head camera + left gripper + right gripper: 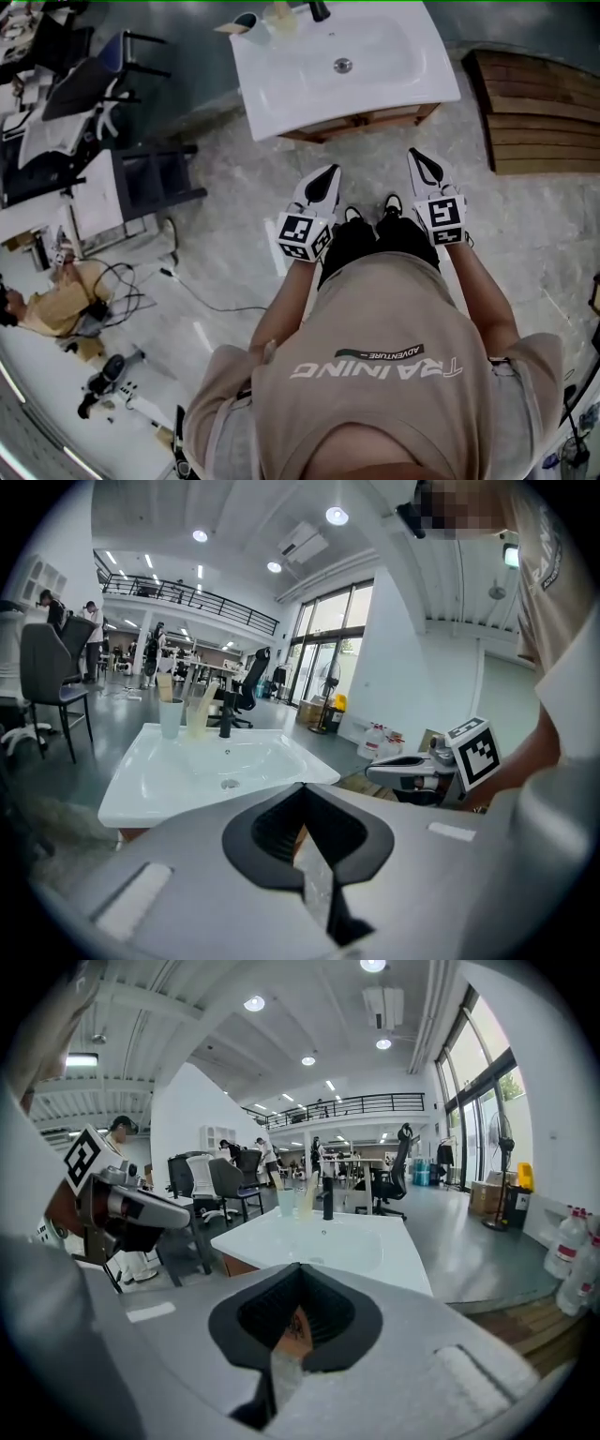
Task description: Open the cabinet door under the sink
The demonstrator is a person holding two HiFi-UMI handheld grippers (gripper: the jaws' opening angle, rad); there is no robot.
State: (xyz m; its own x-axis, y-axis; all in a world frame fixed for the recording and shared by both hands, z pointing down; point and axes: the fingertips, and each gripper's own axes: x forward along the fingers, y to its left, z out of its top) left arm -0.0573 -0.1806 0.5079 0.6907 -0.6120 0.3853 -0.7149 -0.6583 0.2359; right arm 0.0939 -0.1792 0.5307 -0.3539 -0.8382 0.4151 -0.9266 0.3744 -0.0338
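A white sink [328, 56] stands on a wooden cabinet [361, 122], of which only the top front edge shows under the basin; its door is hidden from above. I stand in front of it with both grippers held up short of the cabinet, touching nothing. My left gripper [325, 176] is shut and empty, its tips meeting [302, 787] with the sink [216, 766] beyond. My right gripper [424, 164] is shut and empty too [300, 1267], pointing at the sink [323, 1241] and a strip of the cabinet [234, 1265].
Two cups [183, 716] and a black faucet [225, 719] stand at the sink's back edge. Wooden planks [534, 112] lie to the right. Black chairs and a desk [141, 178] stand left, with cables [202, 300] on the floor and a seated person [47, 305].
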